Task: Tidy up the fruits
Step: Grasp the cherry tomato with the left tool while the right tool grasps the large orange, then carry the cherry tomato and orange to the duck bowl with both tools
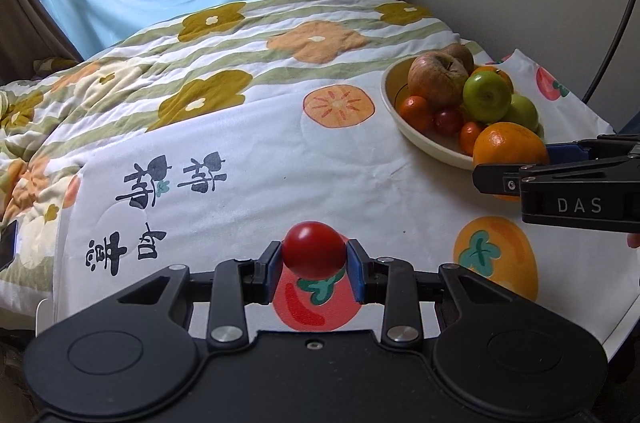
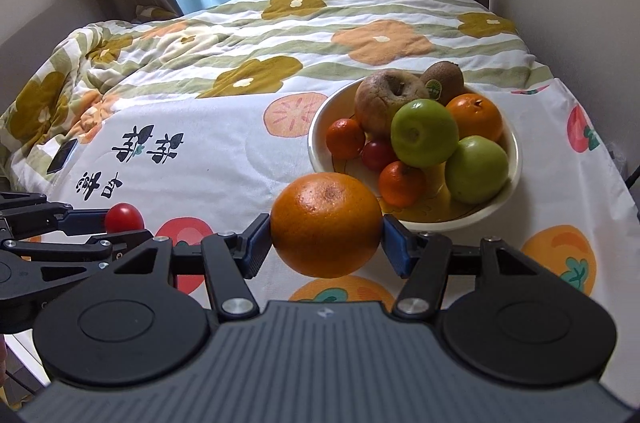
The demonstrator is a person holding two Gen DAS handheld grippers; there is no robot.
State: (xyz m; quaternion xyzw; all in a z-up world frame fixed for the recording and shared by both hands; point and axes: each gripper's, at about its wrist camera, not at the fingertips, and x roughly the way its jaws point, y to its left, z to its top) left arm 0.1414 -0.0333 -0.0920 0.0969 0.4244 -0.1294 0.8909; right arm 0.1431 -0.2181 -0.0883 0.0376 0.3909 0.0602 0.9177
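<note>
My left gripper (image 1: 314,265) is shut on a small red tomato (image 1: 313,249), held above the printed cloth; it shows at the left of the right wrist view (image 2: 124,218). My right gripper (image 2: 326,239) is shut on a large orange (image 2: 326,223), held just in front of the cream fruit bowl (image 2: 320,159). In the left wrist view the orange (image 1: 508,145) hangs at the bowl's near rim (image 1: 420,139). The bowl holds a wrinkled apple (image 2: 386,99), two green apples (image 2: 424,131), a kiwi (image 2: 442,77), an orange, small tangerines and a small red tomato.
The bowl stands on a white cloth printed with fruits (image 2: 224,159) over a flowered quilt (image 2: 248,39) on a bed. A dark phone (image 2: 62,156) lies at the cloth's left edge. A wall runs along the right; curtains and a blue sheet hang behind.
</note>
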